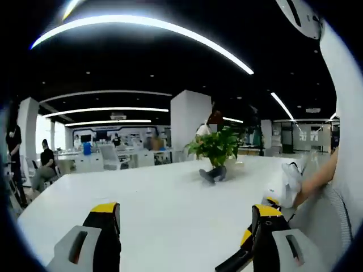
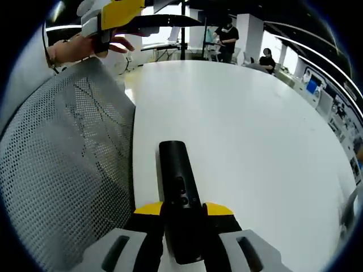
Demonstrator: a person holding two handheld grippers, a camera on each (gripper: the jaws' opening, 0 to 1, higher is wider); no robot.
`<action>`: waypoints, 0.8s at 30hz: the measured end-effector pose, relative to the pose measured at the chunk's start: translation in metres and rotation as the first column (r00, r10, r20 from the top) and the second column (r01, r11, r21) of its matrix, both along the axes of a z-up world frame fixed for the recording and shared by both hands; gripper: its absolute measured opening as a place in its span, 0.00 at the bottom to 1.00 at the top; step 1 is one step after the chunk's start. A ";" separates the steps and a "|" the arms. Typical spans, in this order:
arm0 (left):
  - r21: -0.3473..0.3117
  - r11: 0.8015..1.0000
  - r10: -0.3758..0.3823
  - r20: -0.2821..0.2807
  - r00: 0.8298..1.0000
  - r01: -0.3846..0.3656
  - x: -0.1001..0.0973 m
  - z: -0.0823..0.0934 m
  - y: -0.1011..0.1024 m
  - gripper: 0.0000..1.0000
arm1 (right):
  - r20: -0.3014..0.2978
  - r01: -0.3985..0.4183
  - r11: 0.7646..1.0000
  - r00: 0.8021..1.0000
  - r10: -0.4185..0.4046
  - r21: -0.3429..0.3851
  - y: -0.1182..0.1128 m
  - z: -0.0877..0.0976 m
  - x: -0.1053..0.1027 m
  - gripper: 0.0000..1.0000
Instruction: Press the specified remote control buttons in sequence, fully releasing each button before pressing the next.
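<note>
A slim black remote control (image 2: 177, 181) with small buttons on its top face lies lengthwise between the jaws of my right gripper (image 2: 183, 209), which is shut on its near end, just above the white table (image 2: 255, 130). My left gripper (image 1: 184, 218) is held up over the table, its yellow-tipped jaws wide apart with nothing between them. In the right gripper view the left gripper (image 2: 122, 16) appears at the top left, carried by a hand (image 2: 71, 48).
A grey mesh chair back (image 2: 62, 170) stands close on the left of the table edge. A potted green plant (image 1: 216, 148) sits mid-table. A gloved hand and forearm (image 1: 295, 180) reach in from the right. Several people sit and stand at desks far behind.
</note>
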State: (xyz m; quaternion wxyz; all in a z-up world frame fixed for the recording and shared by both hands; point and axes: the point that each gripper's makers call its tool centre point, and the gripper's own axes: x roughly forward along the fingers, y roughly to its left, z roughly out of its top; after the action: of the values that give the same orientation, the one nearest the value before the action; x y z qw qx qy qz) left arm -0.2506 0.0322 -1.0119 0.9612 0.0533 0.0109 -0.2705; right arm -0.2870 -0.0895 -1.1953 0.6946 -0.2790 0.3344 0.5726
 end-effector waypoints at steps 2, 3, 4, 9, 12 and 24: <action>0.002 1.000 0.012 0.004 1.000 -0.012 -0.002 -0.003 0.000 1.00 | -0.001 0.000 1.000 1.000 0.000 0.000 0.000 0.000 0.000 0.23; -0.009 1.000 0.021 0.009 1.000 -0.021 -0.002 -0.004 0.000 1.00 | -0.001 0.000 1.000 1.000 0.000 0.000 0.000 0.000 0.000 0.23; -0.015 1.000 0.025 0.010 1.000 -0.025 -0.002 -0.004 0.001 1.00 | -0.003 0.002 1.000 1.000 -0.002 -0.002 0.000 0.000 0.000 0.23; 0.077 0.988 0.131 0.031 0.991 -0.133 0.003 -0.015 0.016 1.00 | -0.016 0.021 1.000 1.000 -0.022 -0.015 0.001 0.000 0.001 0.23; 0.067 0.989 0.131 0.068 0.989 -0.135 0.003 -0.012 0.014 1.00 | -0.016 0.019 1.000 1.000 -0.019 -0.024 0.001 0.000 0.001 0.23; -0.022 0.977 0.212 0.009 0.977 -0.212 0.007 -0.014 0.034 0.99 | -0.027 0.005 0.999 1.000 -0.006 -0.036 0.000 0.000 0.002 0.22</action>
State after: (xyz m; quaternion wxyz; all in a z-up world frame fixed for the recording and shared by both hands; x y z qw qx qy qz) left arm -0.2440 0.0657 -1.0260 0.9851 0.0431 0.0083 -0.1662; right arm -0.2853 -0.0894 -1.1955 0.6865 -0.2825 0.3550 0.5683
